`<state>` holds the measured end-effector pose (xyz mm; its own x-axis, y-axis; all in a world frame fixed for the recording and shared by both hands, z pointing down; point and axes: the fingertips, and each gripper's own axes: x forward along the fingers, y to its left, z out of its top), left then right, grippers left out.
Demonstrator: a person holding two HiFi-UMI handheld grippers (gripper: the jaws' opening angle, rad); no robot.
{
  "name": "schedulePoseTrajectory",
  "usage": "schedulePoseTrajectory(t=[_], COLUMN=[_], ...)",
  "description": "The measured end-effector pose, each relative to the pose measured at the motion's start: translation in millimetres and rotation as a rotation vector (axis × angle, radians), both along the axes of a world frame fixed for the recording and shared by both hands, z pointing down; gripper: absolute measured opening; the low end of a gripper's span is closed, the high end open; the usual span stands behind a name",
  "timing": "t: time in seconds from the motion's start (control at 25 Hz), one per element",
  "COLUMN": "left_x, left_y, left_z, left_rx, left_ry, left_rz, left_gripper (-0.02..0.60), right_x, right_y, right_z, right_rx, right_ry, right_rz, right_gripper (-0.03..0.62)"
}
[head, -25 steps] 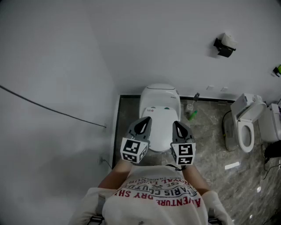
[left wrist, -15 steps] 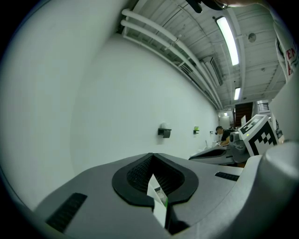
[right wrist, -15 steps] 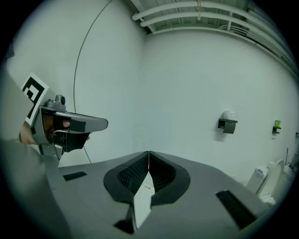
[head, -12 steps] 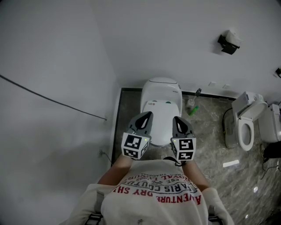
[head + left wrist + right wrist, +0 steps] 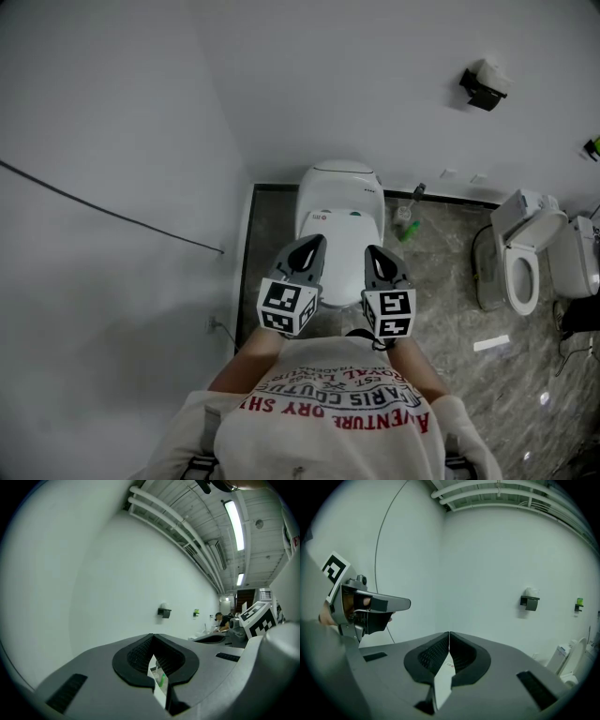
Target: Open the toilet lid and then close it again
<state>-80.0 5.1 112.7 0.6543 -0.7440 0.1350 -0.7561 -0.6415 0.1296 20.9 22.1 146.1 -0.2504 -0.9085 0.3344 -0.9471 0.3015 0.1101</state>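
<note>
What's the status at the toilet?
Left gripper, right gripper: jaws shut, empty. Toilet lid down. Nothing lying on it; green bottle on the floor beside, clear.

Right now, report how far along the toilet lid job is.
Done: nothing visibly. The toilet lid lies shut, though a finished open-and-close would look the same. In hand: the left tool and right tool, both shut and empty, are poised over the lid's near end; contact can't be told. Left, likely: raise the lid, then lower it.
</note>
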Motion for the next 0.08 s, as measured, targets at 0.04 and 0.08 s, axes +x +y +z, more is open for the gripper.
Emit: schedulePoseTrajectory(t=[0.04,0.08], left_x=[-0.1,-0.2], left_y=[0.9,1.9], left_z=[0.1,0.0], left_rx=[-0.001,-0.002], left_ry=[0.002,0.004], left_rz=[-0.003,-0.006], left_gripper=[0.006,0.006], right_x=[0.0,-0.1], right_y=[0.7,1.5], right_z=[-0.1,-0.2], right_rx=[0.000,0.000], right_ry=[0.004,0.007], right_rz=[0.000,0.000], right_gripper=[0.015,0.015])
